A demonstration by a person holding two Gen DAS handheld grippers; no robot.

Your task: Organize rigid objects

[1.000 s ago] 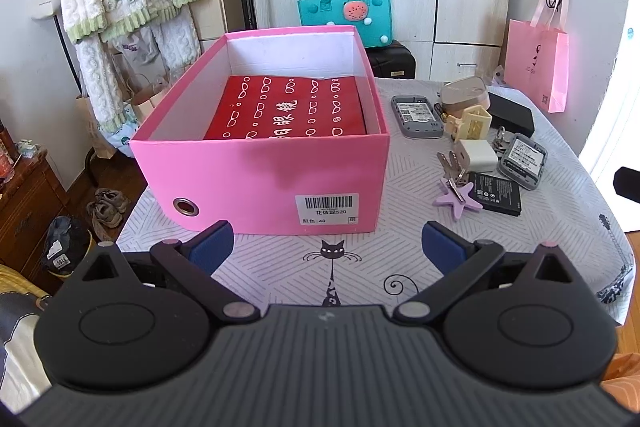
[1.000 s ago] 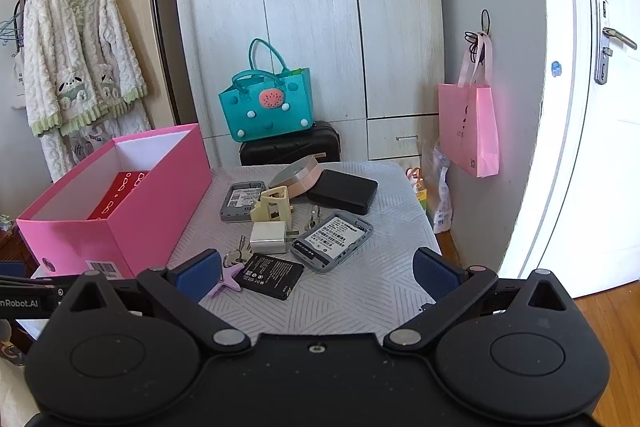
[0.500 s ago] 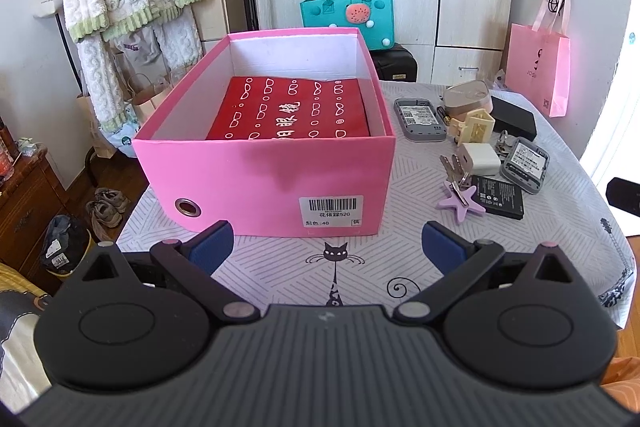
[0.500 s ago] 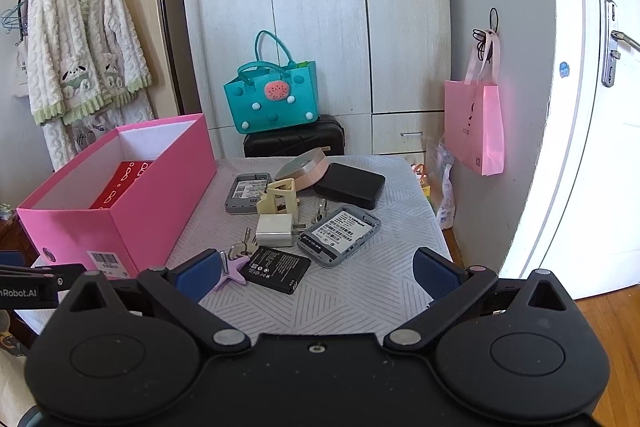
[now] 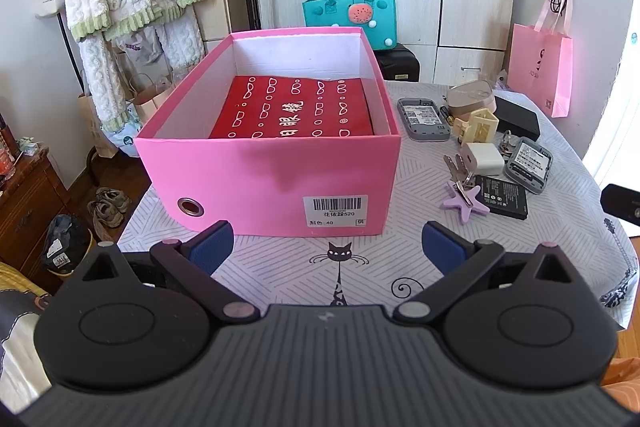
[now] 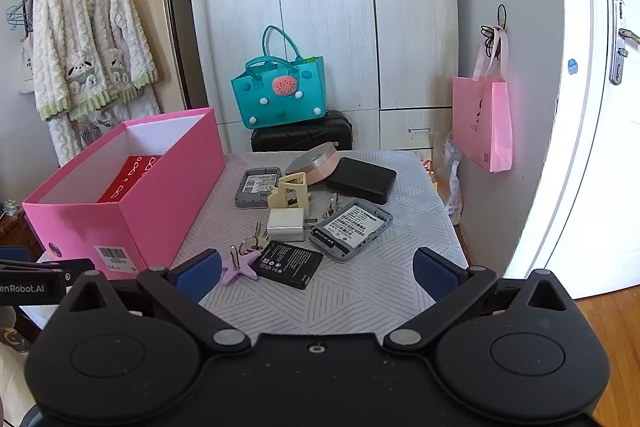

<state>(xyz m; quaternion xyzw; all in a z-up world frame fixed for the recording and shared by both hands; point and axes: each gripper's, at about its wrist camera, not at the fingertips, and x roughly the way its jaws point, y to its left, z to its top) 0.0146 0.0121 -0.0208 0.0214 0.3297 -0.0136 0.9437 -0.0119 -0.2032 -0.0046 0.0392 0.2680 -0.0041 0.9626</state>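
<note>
A pink box (image 5: pixel 264 179) (image 6: pixel 132 211) stands on the table's left with a red packet (image 5: pixel 296 111) lying inside. To its right lie small rigid items: a black battery (image 6: pixel 288 264) (image 5: pixel 502 197), a purple star keyring (image 6: pixel 240 265) (image 5: pixel 466 205), a white charger (image 6: pixel 286 224) (image 5: pixel 484 159), two grey devices (image 6: pixel 350 229) (image 6: pixel 258 187), a cream clip (image 6: pixel 290 191), a round pink tin (image 6: pixel 316 161) and a black case (image 6: pixel 360 179). My left gripper (image 5: pixel 326 247) is open and empty before the box's front. My right gripper (image 6: pixel 316 269) is open and empty, just short of the battery.
The table (image 5: pixel 360 279) has a white cloth with cat prints; its right edge drops off near a white door (image 6: pixel 600 107). A teal bag (image 6: pixel 280 91) on a black suitcase, wardrobes and a hanging pink bag (image 6: pixel 484 123) stand behind. A clothes rack stands at left.
Both grippers have drifted slightly; the box and the items sit a little lower in view. Nothing on the table has moved. Both grippers stay open.
</note>
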